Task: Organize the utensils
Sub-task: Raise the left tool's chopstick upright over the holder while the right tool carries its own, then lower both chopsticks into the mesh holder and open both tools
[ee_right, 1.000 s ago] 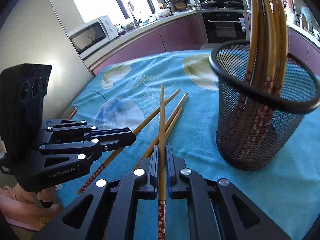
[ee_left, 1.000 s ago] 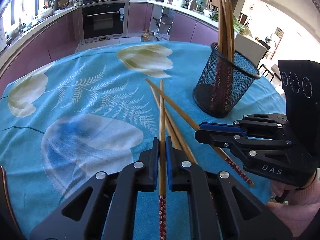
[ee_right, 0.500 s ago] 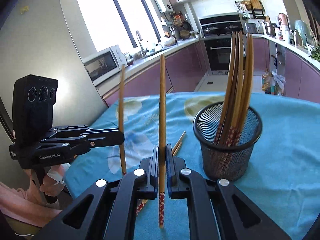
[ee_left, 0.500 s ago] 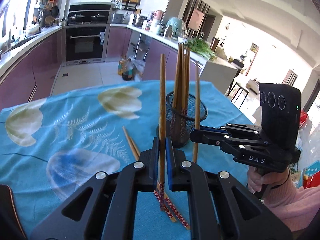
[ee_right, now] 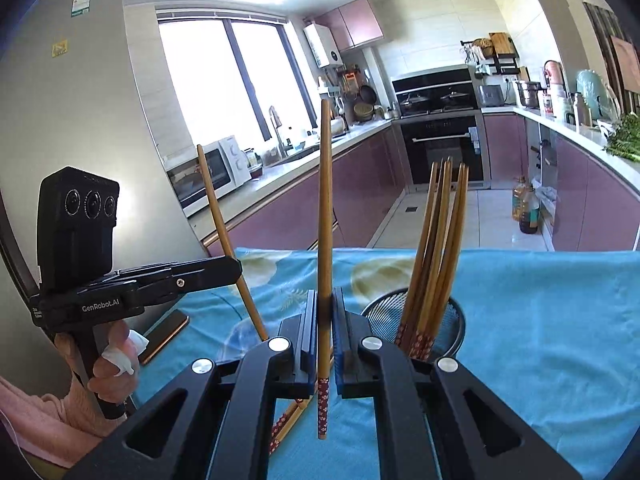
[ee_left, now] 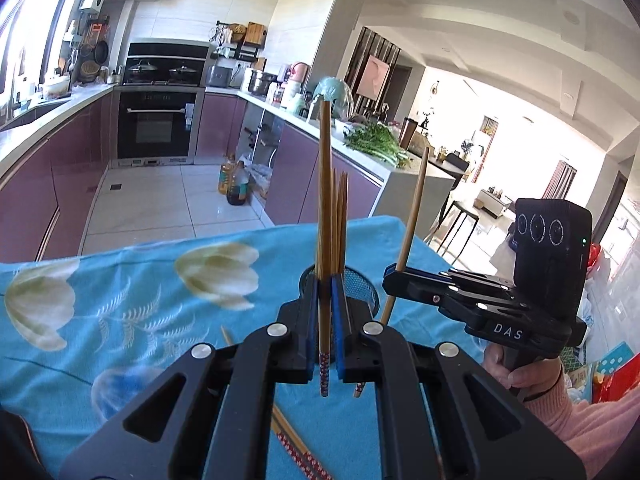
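Note:
My left gripper (ee_left: 325,292) is shut on a wooden chopstick (ee_left: 324,200) held upright above the table, red patterned end down. My right gripper (ee_right: 325,308) is shut on another upright chopstick (ee_right: 325,208). Each gripper shows in the other's view: the right gripper (ee_left: 394,274) with its chopstick (ee_left: 412,216), the left gripper (ee_right: 236,268) with its chopstick (ee_right: 224,236). The black mesh holder (ee_right: 456,320) stands on the table with several chopsticks (ee_right: 440,240) in it. In the left wrist view it (ee_left: 362,284) lies just behind my fingers. Two chopsticks (ee_left: 296,452) lie on the cloth below.
The table carries a blue flowered cloth (ee_left: 140,292). A phone (ee_right: 166,336) lies at the table's left edge. Beyond the table are kitchen counters, an oven (ee_left: 158,128) and oil bottles (ee_left: 234,184) on the floor.
Both grippers have risen further with their chopsticks held upright. The holder now sits lower in both views and closer behind the left fingers.

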